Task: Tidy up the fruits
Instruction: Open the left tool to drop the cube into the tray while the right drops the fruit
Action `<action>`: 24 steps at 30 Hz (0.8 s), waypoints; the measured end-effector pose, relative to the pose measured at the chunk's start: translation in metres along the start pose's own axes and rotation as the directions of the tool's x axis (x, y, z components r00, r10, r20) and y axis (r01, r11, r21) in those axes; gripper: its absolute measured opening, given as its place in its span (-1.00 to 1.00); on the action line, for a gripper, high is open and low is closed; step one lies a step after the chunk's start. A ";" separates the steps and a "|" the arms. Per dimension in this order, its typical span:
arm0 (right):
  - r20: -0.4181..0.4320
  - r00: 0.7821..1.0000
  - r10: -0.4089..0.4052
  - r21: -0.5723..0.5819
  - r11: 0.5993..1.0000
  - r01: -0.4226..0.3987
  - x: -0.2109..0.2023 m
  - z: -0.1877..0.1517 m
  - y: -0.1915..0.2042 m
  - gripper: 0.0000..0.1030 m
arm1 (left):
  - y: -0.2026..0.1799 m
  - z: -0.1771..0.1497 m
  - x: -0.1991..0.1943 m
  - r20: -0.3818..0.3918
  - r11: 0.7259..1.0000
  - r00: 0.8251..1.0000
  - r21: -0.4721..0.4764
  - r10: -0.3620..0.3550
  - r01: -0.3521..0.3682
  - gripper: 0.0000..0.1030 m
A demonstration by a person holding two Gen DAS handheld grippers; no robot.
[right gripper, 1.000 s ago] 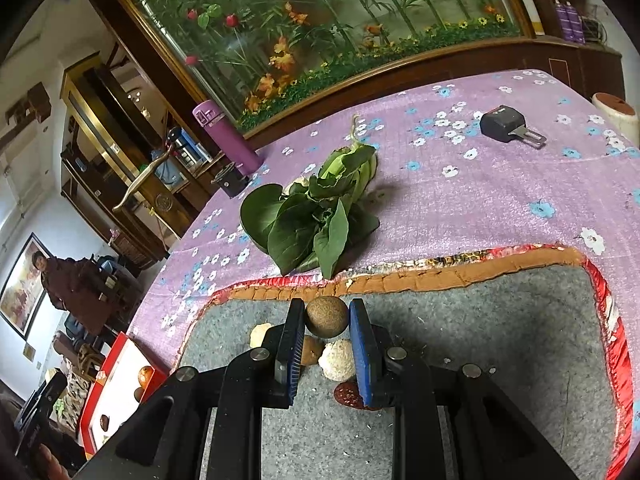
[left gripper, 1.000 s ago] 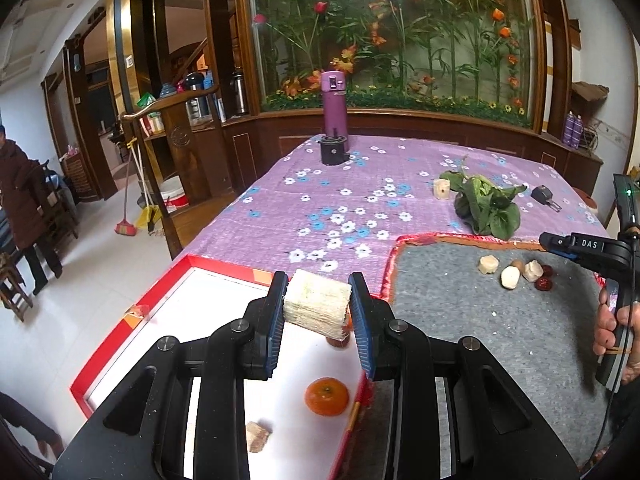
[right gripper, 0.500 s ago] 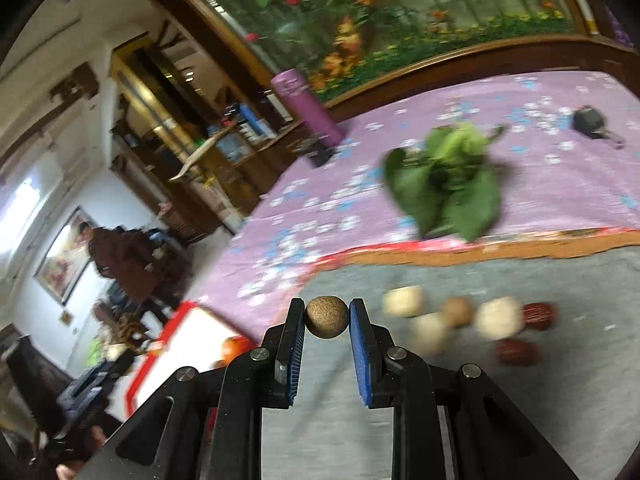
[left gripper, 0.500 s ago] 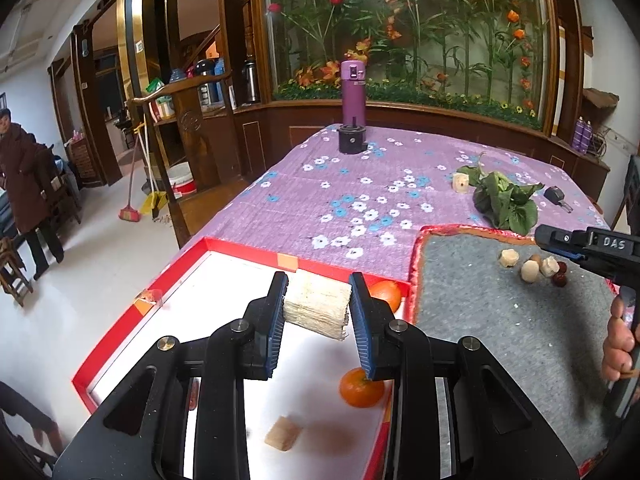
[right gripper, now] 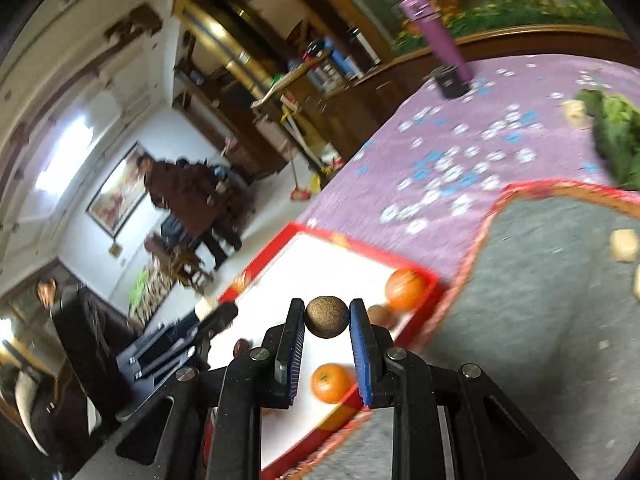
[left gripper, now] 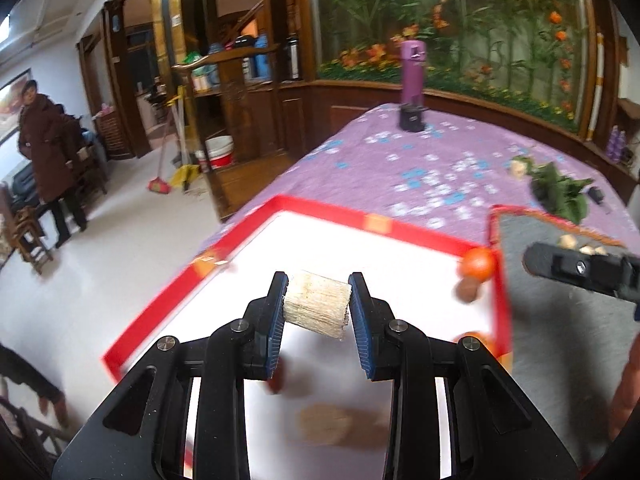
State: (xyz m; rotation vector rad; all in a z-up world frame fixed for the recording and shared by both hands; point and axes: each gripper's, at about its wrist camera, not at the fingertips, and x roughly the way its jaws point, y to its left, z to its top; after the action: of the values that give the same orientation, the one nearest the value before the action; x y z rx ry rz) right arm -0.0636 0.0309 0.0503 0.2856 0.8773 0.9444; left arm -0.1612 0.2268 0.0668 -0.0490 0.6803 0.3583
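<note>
1. My left gripper (left gripper: 318, 312) jaws pinch a pale block (left gripper: 317, 309) over the red tray (left gripper: 376, 224).
2. My right gripper (right gripper: 326, 334) jaws pinch a brown ball fruit (right gripper: 327, 317) above it.
3. 2 oranges (right gripper: 405, 289) already lie inside; pieces remain on the grey mat (right gripper: 540, 320).

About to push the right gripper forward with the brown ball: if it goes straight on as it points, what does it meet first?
Probably the white floor of the red-rimmed tray. The right gripper, shut on the brown ball, points down over it. The small brown fruit and an orange lie just right of that line; depth is unclear.
</note>
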 end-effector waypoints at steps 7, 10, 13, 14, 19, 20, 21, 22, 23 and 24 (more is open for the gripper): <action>-0.089 0.995 -0.051 -0.096 0.994 0.042 0.048 -0.021 0.028 -0.59 | 0.022 -0.019 0.015 -0.052 1.000 0.998 -0.002 0.029 -0.029 -0.42; -0.120 0.990 -0.072 -0.135 0.989 0.055 0.061 -0.025 0.035 -0.59 | 0.023 -0.022 0.018 -0.064 1.000 0.998 0.002 0.024 -0.024 -0.42; -0.140 0.988 -0.070 -0.148 0.988 0.049 0.070 -0.026 0.036 -0.49 | 0.025 -0.024 0.018 -0.071 1.000 0.997 -0.001 0.027 -0.027 -0.41; -0.146 0.988 -0.046 -0.144 0.989 0.024 0.070 -0.025 0.035 -0.46 | 0.026 -0.023 0.018 -0.073 1.000 0.997 0.001 0.028 -0.028 -0.40; -0.067 0.998 0.004 -0.138 0.990 -0.014 0.052 -0.022 0.031 -0.13 | 0.027 -0.024 0.018 -0.082 0.999 0.996 0.001 0.046 -0.046 -0.40; -0.043 0.999 0.008 -0.121 0.993 -0.013 0.046 -0.020 0.027 -0.12 | 0.027 -0.024 0.018 -0.081 0.999 0.995 0.001 0.050 -0.050 -0.40; -0.031 0.999 0.008 -0.101 0.995 -0.011 0.043 -0.019 0.023 -0.12 | 0.026 -0.023 0.017 -0.079 0.999 0.995 0.005 0.053 -0.053 -0.36; -0.023 1.000 0.005 -0.080 0.997 -0.007 0.040 -0.017 0.017 -0.12 | 0.024 -0.023 0.015 -0.073 0.998 0.996 0.013 0.057 -0.057 -0.27; -0.016 1.000 -0.003 -0.050 0.999 0.003 0.037 -0.015 0.010 -0.12 | 0.021 -0.022 0.013 -0.067 0.998 0.996 0.022 0.062 -0.061 -0.21; -0.012 1.000 -0.011 -0.028 1.000 0.011 0.034 -0.014 0.005 -0.12 | 0.018 -0.021 0.011 -0.058 0.998 0.996 0.030 0.065 -0.063 -0.09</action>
State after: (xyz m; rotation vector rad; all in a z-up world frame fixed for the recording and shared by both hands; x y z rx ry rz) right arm -0.0671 0.0589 0.0263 0.2510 0.8748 0.9484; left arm -0.1721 0.2441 0.0451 -0.0107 0.7460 0.4102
